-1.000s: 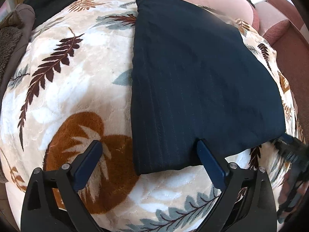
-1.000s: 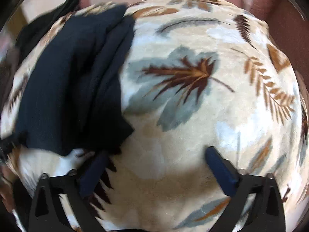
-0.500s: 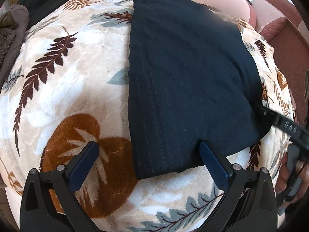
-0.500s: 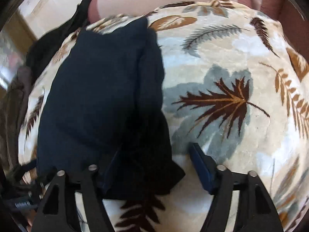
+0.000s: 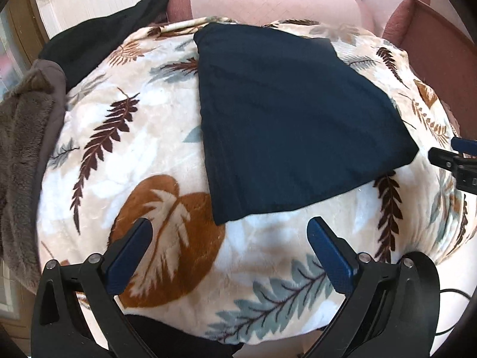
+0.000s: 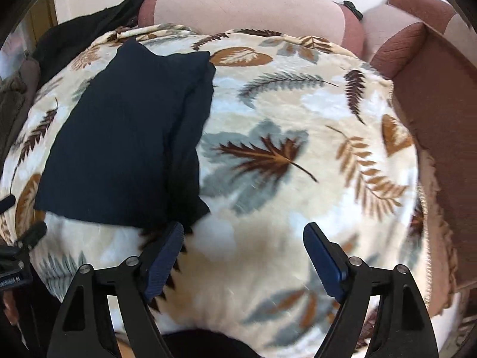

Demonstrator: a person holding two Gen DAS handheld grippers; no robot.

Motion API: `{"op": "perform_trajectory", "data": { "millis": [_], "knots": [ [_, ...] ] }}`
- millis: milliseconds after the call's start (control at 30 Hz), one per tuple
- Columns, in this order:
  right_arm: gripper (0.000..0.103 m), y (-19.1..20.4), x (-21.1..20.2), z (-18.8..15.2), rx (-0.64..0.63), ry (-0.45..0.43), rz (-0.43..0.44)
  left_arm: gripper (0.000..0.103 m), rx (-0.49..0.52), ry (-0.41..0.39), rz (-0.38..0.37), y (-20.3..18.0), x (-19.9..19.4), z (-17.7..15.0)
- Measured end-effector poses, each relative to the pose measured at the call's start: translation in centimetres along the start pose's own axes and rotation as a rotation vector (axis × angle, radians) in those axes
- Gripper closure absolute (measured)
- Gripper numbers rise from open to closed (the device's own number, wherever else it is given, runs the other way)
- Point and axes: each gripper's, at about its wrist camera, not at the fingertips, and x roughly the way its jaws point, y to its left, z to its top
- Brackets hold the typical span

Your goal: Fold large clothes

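A pink sofa [image 6: 247, 9] fills the back of the room, its reddish-brown armrest [image 6: 441, 95] along the right side, and its seat is covered by a plush cream blanket [image 5: 125, 155] printed with brown and grey leaves. Taking that blanket as the reference, a black garment [image 5: 98, 38] lies off its far left corner and a brown fleece [image 5: 21, 137] hangs off its left edge. The dark navy garment [image 5: 286, 119] rests folded into a compact rectangle on the far half of the blanket, left of centre as the right wrist view shows it, with a looser layer peeking out along its right side. The left claw [image 5: 229, 244] hovers spread and empty just near the garment's near edge, touching nothing; the right claw [image 6: 241, 247] is likewise spread and empty, its left finger just beside the garment's near right corner. The fold looks almost finished. The risk, as I judge it, is that the slack right layer slides out or bunches if one claw grabs only the top ply, and the soft pile could get pinched along with the cloth.
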Motion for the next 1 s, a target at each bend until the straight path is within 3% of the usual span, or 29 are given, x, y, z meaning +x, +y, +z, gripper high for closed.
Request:
{"op": "perform_trajectory", "data": {
  "millis": [133, 267, 333, 500, 700, 1000],
  "knots": [
    [0.020, -1.3, -2.5, -0.4, -0.095, -0.055, -0.037, 0.000, -0.019, -0.035, 0.011, 0.0, -1.4, 0.1],
    [0.018, -0.9, -4.8, -2.3, -0.238, -0.184, -0.227, 0.000, -0.026, -0.073, 0.012, -0.7, -2.5, 0.0],
    [0.018, -0.9, -4.7, -3.2, -0.239, -0.210, -0.231, 0.000, -0.021, -0.080, 0.007, -1.4, -2.6, -0.4],
    [0.018, -0.4, -3.4, -4.3, -0.121, -0.223, -0.107, 0.000, 0.009, -0.077, 0.006, -3.1, -2.6, -0.7],
    [0.018, 0.5, -2.6, -2.6, 0.009, -0.218, 0.037, 0.000, -0.005, -0.069, 0.012, -2.6, -2.2, -0.5],
    [0.020, 0.7, 1.4, 6.1, 0.187, -0.206, 0.278, 0.000, -0.132, -0.072, 0.024, 2.0, 0.5, 5.6]
  ]
}}
